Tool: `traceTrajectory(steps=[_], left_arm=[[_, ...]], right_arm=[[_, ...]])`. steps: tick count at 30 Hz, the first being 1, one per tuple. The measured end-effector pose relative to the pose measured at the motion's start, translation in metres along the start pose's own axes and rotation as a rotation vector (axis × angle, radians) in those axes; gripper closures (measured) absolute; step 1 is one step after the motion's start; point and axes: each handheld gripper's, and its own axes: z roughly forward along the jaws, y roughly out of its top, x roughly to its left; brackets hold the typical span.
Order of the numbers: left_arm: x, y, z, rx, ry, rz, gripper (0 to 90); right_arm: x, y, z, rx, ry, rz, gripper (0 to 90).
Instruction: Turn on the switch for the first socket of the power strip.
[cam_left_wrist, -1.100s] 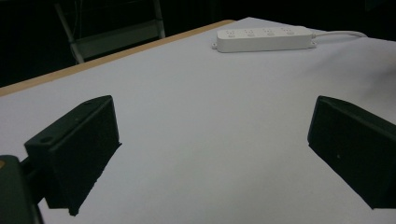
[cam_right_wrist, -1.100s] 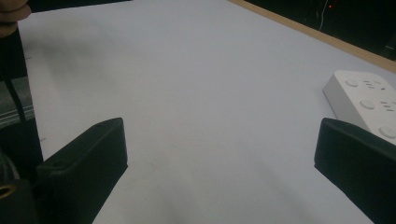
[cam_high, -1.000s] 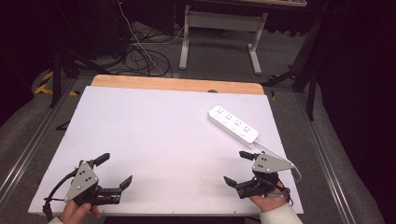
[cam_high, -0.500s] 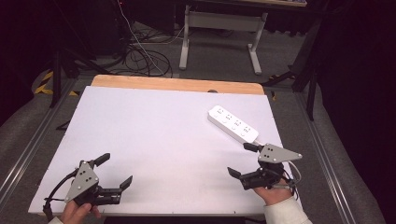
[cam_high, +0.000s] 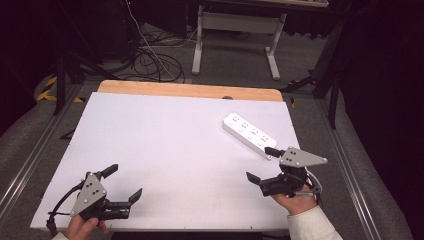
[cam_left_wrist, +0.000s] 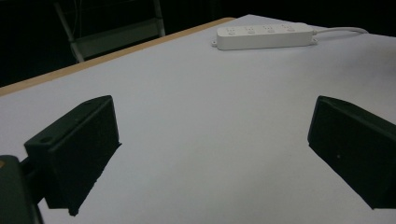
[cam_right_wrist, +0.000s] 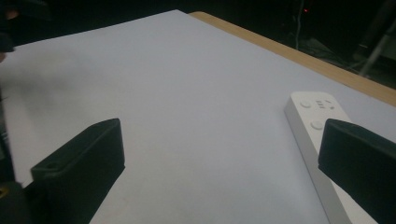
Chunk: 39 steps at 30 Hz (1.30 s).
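Strip (cam_high: 249, 135) first: I see a white power strip with four sockets in a row, lying flat and slantwise on the white table (cam_high: 175, 150), near the far right corner. Its white cord (cam_left_wrist: 338, 31) leaves the near end; in the left gripper view it runs off toward the table's edge. In the right gripper view a round button and small marks show on the strip's end, though I cannot read them in the dim light.

My right gripper (cam_high: 261, 164) sits just nearer me than the strip, jaws spread wide apart and holding nothing; one jaw tip is close beside the strip's near end, and I think there is a small gap, but from the high view I can't be sure. In its own view one jaw overlaps the strip's near part. My left gripper (cam_high: 121, 181) is well apart from the strip, at the table's near left corner, jaws likewise wide apart and empty. A hand (cam_high: 295, 202) with a pale sleeve holds the right gripper.

Between the strip and the left gripper the tabletop is plain white. A wooden edge (cam_high: 190, 90) runs along the table's far side beyond the strip. Behind that the room is dark, with grey floor, tangled cables (cam_high: 152, 62) and a white frame (cam_high: 237, 25) on legs.
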Motion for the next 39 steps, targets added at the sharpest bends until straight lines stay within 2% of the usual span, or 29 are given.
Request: traceTrajectory(steps=[1, 5, 6, 8, 10, 12, 14, 15, 17, 21, 25, 26, 27, 28, 29, 31, 33, 35, 37, 39], left_arm=[[0.000, 0.000, 0.000, 0.001, 0.001, 0.003, 2.8], [0.000, 0.000, 0.000, 0.002, 0.000, 0.003, 2.8], [0.000, 0.000, 0.000, 0.002, 0.001, 0.003, 2.8], [0.000, 0.000, 0.000, 0.004, 0.000, 0.005, 2.8], [0.000, 0.000, 0.000, 0.004, 0.000, 0.004, 2.8], [0.000, 0.000, 0.000, 0.003, -0.002, -0.002, 2.8], [0.000, 0.000, 0.000, 0.002, -0.004, -0.002, 2.8], [0.000, 0.000, 0.000, 0.002, -0.004, -0.002, 2.8], [0.000, 0.000, 0.000, 0.003, -0.005, 0.000, 2.8], [0.000, 0.000, 0.000, 0.003, -0.005, -0.002, 2.8], [0.000, 0.000, 0.000, 0.003, -0.005, -0.004, 2.8], [0.000, 0.000, 0.000, 0.003, -0.005, -0.004, 2.8], [0.000, 0.000, 0.000, 0.003, -0.006, -0.004, 2.8], [0.000, 0.000, 0.000, 0.003, -0.007, -0.005, 2.8], [0.000, 0.000, 0.000, 0.003, -0.006, -0.005, 2.8], [0.000, 0.000, 0.000, 0.004, -0.008, -0.005, 2.8], [0.000, 0.000, 0.000, 0.004, -0.009, -0.005, 2.8], [0.000, 0.000, 0.000, 0.004, -0.009, -0.005, 2.8], [0.000, 0.000, 0.000, 0.002, -0.010, -0.006, 2.8], [0.001, 0.000, 0.000, 0.003, -0.011, -0.006, 2.8]], right_arm=[[-0.002, 0.001, 0.003, 0.012, -0.036, 0.038, 0.1], [-0.004, 0.002, 0.003, 0.031, -0.052, 0.025, 0.1], [-0.007, 0.004, 0.003, 0.050, -0.053, 0.041, 0.1], [-0.011, 0.006, 0.002, 0.062, -0.042, 0.060, 0.8], [-0.014, 0.008, 0.001, 0.077, -0.034, 0.074, 11.6], [-0.017, 0.011, 0.002, 0.121, 0.011, 0.101, 13.8], [-0.020, 0.015, 0.003, 0.134, 0.004, 0.119, 13.3], [-0.021, 0.016, 0.003, 0.129, -0.008, 0.113, 13.7], [-0.024, 0.019, 0.002, 0.120, -0.031, 0.106, 22.3], [-0.033, 0.023, 0.002, 0.099, -0.060, 0.106, 29.6], [-0.041, 0.026, 0.004, 0.112, -0.087, 0.096, 41.9], [-0.041, 0.026, 0.004, 0.112, -0.087, 0.096, 41.9], [-0.043, 0.027, 0.005, 0.114, -0.097, 0.100, 44.4], [-0.047, 0.028, 0.007, 0.121, -0.094, 0.132, 47.8], [-0.049, 0.028, 0.008, 0.124, -0.092, 0.131, 50.0], [-0.052, 0.030, 0.010, 0.126, -0.123, 0.117, 53.0], [-0.055, 0.031, 0.013, 0.133, -0.126, 0.108, 58.6], [-0.060, 0.032, 0.016, 0.138, -0.124, 0.094, 60.3], [-0.063, 0.031, 0.019, 0.150, -0.131, 0.111, 72.3], [-0.067, 0.031, 0.022, 0.143, -0.127, 0.095, 78.7]])
